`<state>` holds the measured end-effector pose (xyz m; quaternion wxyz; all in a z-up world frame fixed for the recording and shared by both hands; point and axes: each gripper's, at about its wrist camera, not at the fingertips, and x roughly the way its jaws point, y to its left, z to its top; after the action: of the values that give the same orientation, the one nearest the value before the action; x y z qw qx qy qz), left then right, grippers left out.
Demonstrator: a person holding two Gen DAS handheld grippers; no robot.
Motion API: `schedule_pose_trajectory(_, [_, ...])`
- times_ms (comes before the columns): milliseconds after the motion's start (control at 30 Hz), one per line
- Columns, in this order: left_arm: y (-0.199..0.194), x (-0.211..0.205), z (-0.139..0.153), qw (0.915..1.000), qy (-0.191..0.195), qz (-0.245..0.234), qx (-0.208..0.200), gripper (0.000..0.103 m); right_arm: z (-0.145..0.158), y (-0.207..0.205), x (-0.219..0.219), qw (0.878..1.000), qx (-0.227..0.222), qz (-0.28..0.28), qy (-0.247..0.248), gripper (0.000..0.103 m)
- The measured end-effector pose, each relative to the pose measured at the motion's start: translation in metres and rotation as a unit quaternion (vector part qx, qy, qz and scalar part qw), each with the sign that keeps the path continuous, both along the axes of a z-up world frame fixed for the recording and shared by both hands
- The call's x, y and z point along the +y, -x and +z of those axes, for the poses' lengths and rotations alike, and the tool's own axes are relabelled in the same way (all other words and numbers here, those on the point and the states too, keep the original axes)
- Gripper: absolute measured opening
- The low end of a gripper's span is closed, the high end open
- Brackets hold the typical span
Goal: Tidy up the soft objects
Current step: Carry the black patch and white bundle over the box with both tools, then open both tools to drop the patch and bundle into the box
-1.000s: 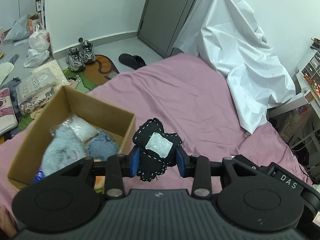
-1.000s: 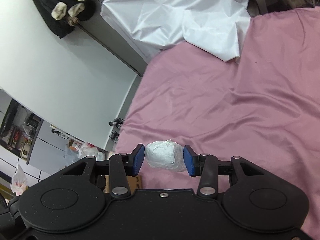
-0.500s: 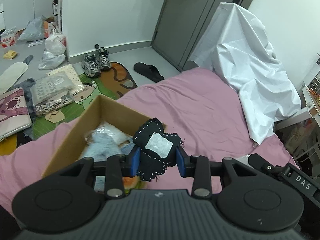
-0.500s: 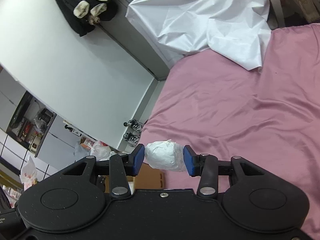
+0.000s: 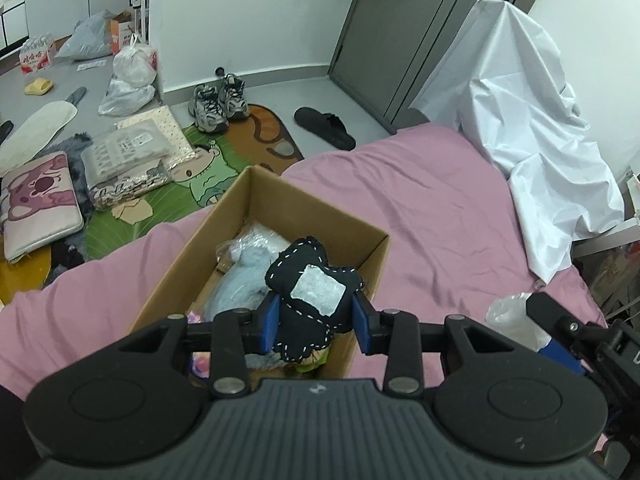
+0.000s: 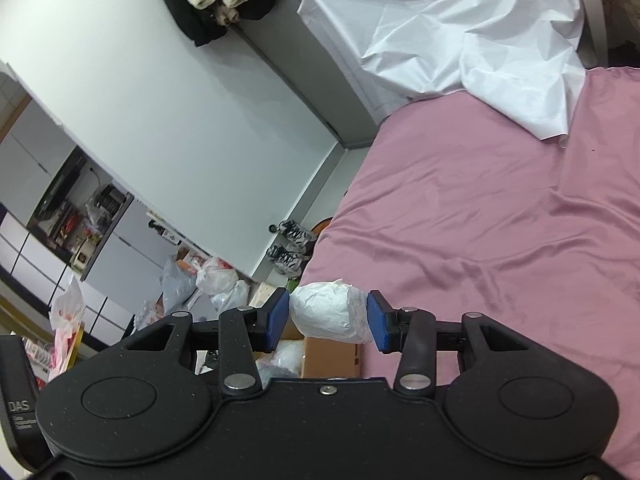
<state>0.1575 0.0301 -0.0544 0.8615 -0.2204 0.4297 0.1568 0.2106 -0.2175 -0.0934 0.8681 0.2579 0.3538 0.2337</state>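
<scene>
**Ana:** Left wrist view has the left gripper (image 5: 315, 322) over the cardboard box (image 5: 320, 216) on the bed (image 5: 420, 200), jaws clenched on a black stitched pouch (image 5: 310, 300) above the opening. Pale blue fluffy things (image 5: 244, 280) already lie inside.

**Ben:** And the right gripper (image 6: 328, 320) has its jaws grasping a white crumpled bundle (image 6: 328, 316), off to the side of the box.

**Ana:** So, by my reckoning, a few are packed and two are left, both held and neither released. The pouch looks closest to dropping in.
</scene>
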Motion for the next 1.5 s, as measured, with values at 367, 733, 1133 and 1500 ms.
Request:
schedule_pose_trajectory(367, [0.009,0.015,-0.018,0.9993,0.022,0.008,0.028,0.037,0.003,0.008,0.030,0.999,-0.008,0.046,0.010,0.042])
schedule_pose_trajectory(733, [0.023,0.033,-0.027,0.9978,0.051,0.002,0.044,0.055,-0.003,0.021,0.062,0.996,-0.001,0.081,0.032,0.042])
schedule_pose_trajectory(1133, [0.027,0.052,-0.009,0.9981,0.052,0.005,0.033,0.063,-0.004,0.038,0.073,0.994,0.027,0.094,0.042,0.042])
schedule_pose_trajectory(1500, [0.038,0.074,0.011,0.9981,0.029,-0.018,0.050,0.078,-0.007,0.049,0.109,0.991,0.056,0.107,0.049,0.043])
